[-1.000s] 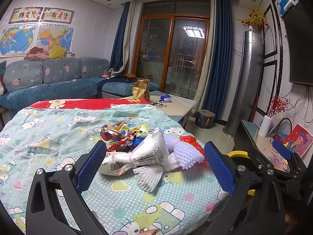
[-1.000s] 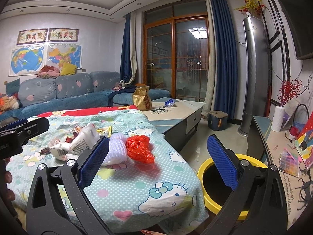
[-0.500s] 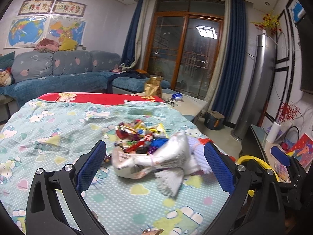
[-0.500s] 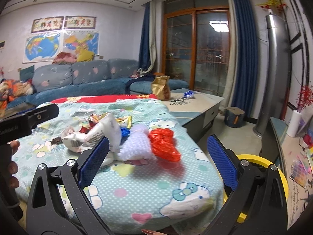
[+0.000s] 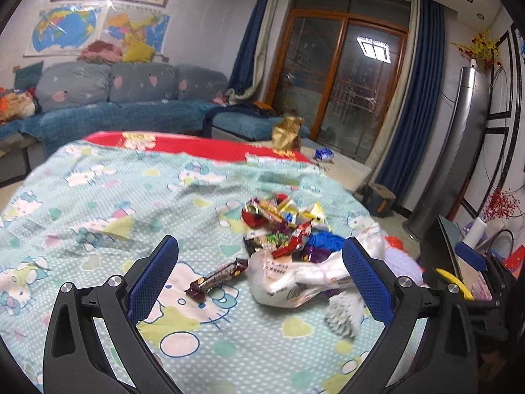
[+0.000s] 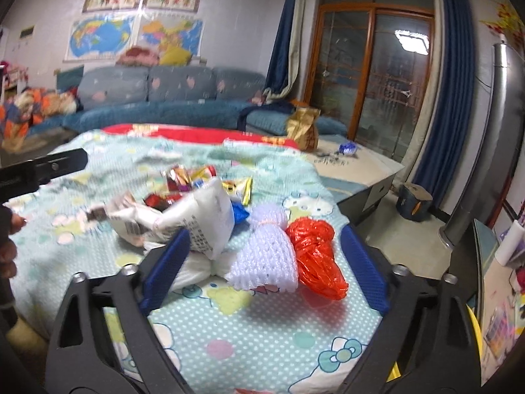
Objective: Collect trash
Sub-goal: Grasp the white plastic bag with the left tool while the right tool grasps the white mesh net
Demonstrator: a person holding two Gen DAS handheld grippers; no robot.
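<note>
trash pile on the patterned tablecloth, both grippers spread wide and holding nothing

the pile (image 5: 288, 229) of wrappers, a white bag (image 6: 200, 220), white foam net (image 6: 265, 256) and red plastic bag (image 6: 315, 256) lies heaped on the tablecloth (image 5: 98, 197). a brown wrapper (image 5: 216, 275) lies just beside it. the left gripper (image 5: 261, 282) hovers low, level, framing the wrapper; the right gripper (image 6: 264, 269) frames the net and red bag.

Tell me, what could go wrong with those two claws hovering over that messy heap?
The loose wrappers are piled together, so a pinch may catch several and drop some. The brown bar wrapper lies flat on the soft patterned cloth, so the open left gripper might snag fabric. The red bag sits near the edge and could slide off.
</note>
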